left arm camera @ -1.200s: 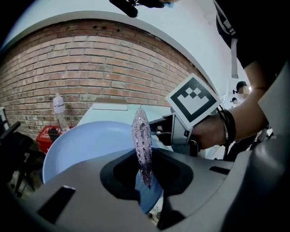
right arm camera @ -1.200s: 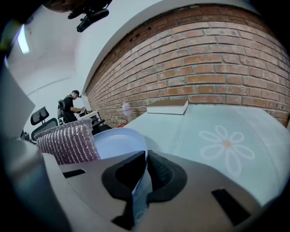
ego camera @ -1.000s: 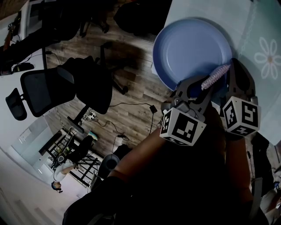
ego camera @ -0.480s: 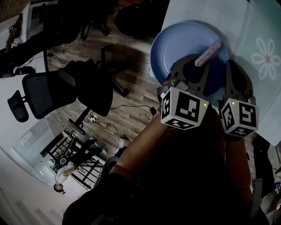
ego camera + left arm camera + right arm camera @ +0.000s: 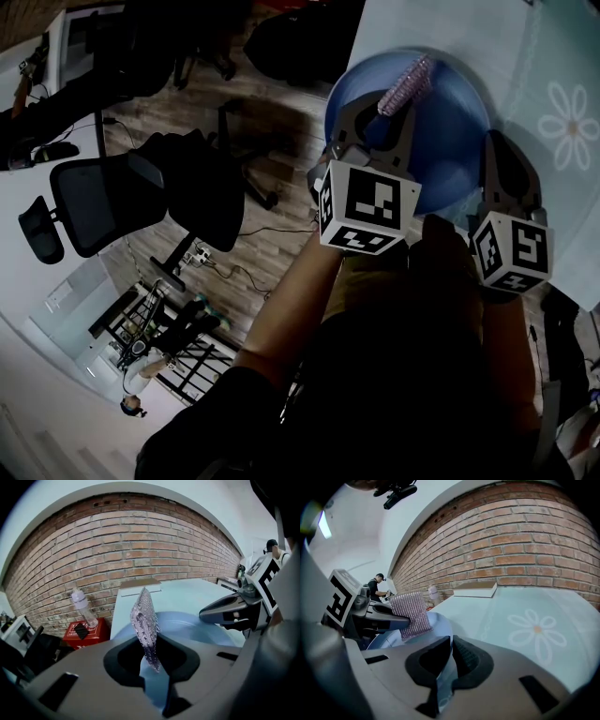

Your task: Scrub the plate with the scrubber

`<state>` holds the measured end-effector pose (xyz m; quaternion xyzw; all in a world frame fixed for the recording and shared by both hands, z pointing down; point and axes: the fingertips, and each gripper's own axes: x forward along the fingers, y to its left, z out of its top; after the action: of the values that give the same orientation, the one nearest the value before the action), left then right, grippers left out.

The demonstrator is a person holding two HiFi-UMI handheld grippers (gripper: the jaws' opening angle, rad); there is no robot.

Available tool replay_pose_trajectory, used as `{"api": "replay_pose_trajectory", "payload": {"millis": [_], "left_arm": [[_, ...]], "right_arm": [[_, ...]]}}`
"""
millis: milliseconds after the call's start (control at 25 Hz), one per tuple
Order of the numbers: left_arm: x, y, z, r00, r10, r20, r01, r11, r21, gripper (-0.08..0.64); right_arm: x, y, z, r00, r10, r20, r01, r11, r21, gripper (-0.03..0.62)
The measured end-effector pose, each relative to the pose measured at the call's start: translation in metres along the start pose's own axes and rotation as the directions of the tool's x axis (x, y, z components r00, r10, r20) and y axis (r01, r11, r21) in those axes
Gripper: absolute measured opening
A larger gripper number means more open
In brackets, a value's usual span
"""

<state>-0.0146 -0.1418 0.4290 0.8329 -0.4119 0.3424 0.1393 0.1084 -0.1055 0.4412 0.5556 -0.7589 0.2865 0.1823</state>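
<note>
Closest to us, our left gripper (image 5: pixel 152 667) has its two jaws pressed together on the lower end of a silvery mesh scrubber (image 5: pixel 144 620). The scrubber stands up edge-on from the jaws and leans slightly left. Its black-and-white marker cube (image 5: pixel 368 206) faces the head camera.

Beside it on the right, our right gripper (image 5: pixel 451 644) has its jaws nearly closed. A thin pale-blue strip, the near right rim of the plate (image 5: pixel 450 141), is pinched between them.

The plate is round and blue and sits at the near left corner of a pale glass-topped table (image 5: pixel 525 56). From the head view, its left rim reaches past the table's edge. The scrubber is over the far left part of the plate, close to the rim. From the right gripper view, its lower edge comes down to the plate's surface, though we cannot tell whether it touches.

A white flower (image 5: pixel 572 122) is printed on the tabletop just right of the plate. A flat pale box (image 5: pixel 139 584) lies at the table's far end.

Beyond the table, a clear bottle (image 5: pixel 83 607) stands on a red box (image 5: pixel 84 632) against a brick wall (image 5: pixel 140 541). Down to our left, a black office chair (image 5: pixel 103 197) stands on a wooden floor (image 5: pixel 281 234).
</note>
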Motion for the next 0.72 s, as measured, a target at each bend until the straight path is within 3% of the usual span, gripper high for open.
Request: {"api": "replay_pose_trajectory", "payload": {"millis": [360, 720], "left_arm": [[-0.027, 0.031, -0.023, 0.994, 0.077, -0.078, -0.075, 0.997, 0.024, 0.08], [-0.062, 0.021, -0.062, 0.986, 0.051, -0.16, -0.049, 0.999, 0.016, 0.08]], "right_arm": [[-0.002, 0.0, 0.001, 1.0, -0.005, 0.001, 0.005, 1.0, -0.005, 0.043], [0.0, 0.002, 0.0, 1.0, -0.007, 0.001, 0.007, 1.0, -0.009, 0.044]]}}
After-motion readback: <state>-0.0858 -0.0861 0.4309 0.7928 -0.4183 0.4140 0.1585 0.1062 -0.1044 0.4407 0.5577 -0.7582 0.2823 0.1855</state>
